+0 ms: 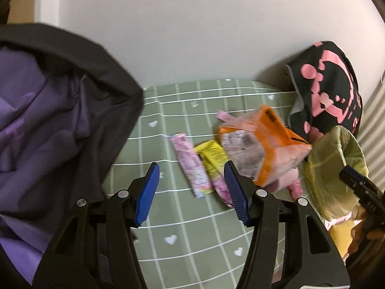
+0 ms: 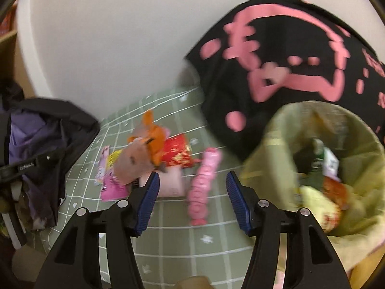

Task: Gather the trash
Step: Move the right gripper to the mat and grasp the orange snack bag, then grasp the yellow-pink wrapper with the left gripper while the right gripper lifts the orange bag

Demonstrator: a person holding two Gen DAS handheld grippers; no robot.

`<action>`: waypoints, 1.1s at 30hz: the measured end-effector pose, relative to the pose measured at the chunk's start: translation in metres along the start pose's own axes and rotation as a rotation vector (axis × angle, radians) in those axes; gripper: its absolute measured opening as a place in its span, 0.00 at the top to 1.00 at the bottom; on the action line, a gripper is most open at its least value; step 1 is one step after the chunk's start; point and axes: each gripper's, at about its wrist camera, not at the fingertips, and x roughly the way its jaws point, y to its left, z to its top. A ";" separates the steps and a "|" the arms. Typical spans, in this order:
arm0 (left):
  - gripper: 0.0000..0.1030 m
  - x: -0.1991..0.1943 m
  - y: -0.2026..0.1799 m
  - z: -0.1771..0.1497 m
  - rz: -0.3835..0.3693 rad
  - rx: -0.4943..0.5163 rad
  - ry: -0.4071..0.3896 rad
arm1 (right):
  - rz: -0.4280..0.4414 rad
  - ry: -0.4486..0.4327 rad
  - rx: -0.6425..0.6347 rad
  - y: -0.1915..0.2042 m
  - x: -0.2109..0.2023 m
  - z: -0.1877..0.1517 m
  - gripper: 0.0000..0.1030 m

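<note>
- Left gripper (image 1: 191, 191): blue ribbed pads spread apart, nothing between them; it hangs over the green cloth (image 1: 192, 240), just short of the wrappers.
- Right gripper (image 2: 192, 201): jaws spread wide and empty; the pink candy-style wrapper (image 2: 203, 185) shows in the gap beyond the pads, not touched.
- Cloth: sage green with a white grid and small white hearts; covers the table.
- Trash, left wrist view, nearest first: a long pale pink sachet (image 1: 191, 168) lying flat, a yellow packet (image 1: 211, 159) beside it and partly under it, then a crumpled orange-and-clear bag (image 1: 259, 144) standing highest in the pile.
- Trash, right wrist view: also a red packet with gold print (image 2: 176, 153) behind the orange bag, a pale pink packet (image 2: 172, 184) and a magenta one (image 2: 112, 189) at the pile's near edge. Frame blurred; print on wrappers not readable.
- Bin (image 2: 269, 149): to the right of the pile, lined with a yellow-green bag, open top; holds several wrappers already (red, yellow, green-white).
- Black bag with pink cartoon print (image 2: 276, 55) sits behind the bin, against the wall; its pink lettering is too blurred to read.
- Left side: black jacket with purple lining (image 1: 60, 110); a small label on a black strap there (image 2: 26, 163) is illegible.
- Far: plain white wall (image 1: 192, 36).
</note>
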 end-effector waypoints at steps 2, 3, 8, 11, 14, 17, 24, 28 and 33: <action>0.49 0.003 0.010 0.001 0.005 -0.011 0.005 | 0.003 -0.006 0.004 0.016 0.014 0.003 0.51; 0.49 0.005 0.014 0.002 0.004 -0.015 0.008 | 0.002 -0.012 0.014 0.020 0.018 0.005 0.51; 0.49 0.012 0.024 0.005 -0.005 -0.018 0.023 | -0.050 -0.021 0.100 0.045 0.045 0.019 0.51; 0.49 0.018 0.031 0.005 -0.018 -0.031 0.031 | -0.019 -0.014 0.099 0.062 0.062 0.024 0.51; 0.49 0.024 0.033 0.005 -0.022 -0.035 0.041 | -0.024 0.009 0.083 0.072 0.079 0.025 0.51; 0.49 0.030 0.037 0.004 -0.022 -0.047 0.056 | 0.013 0.030 0.088 0.071 0.093 0.026 0.57; 0.49 0.051 0.040 -0.001 -0.023 -0.053 0.106 | 0.088 0.007 0.068 0.064 0.086 0.033 0.85; 0.49 0.066 0.038 -0.001 -0.035 -0.058 0.130 | 0.069 -0.055 0.089 0.048 0.056 0.042 0.85; 0.49 0.082 0.026 -0.001 -0.073 -0.045 0.165 | 0.041 -0.119 0.122 0.026 0.023 0.052 0.85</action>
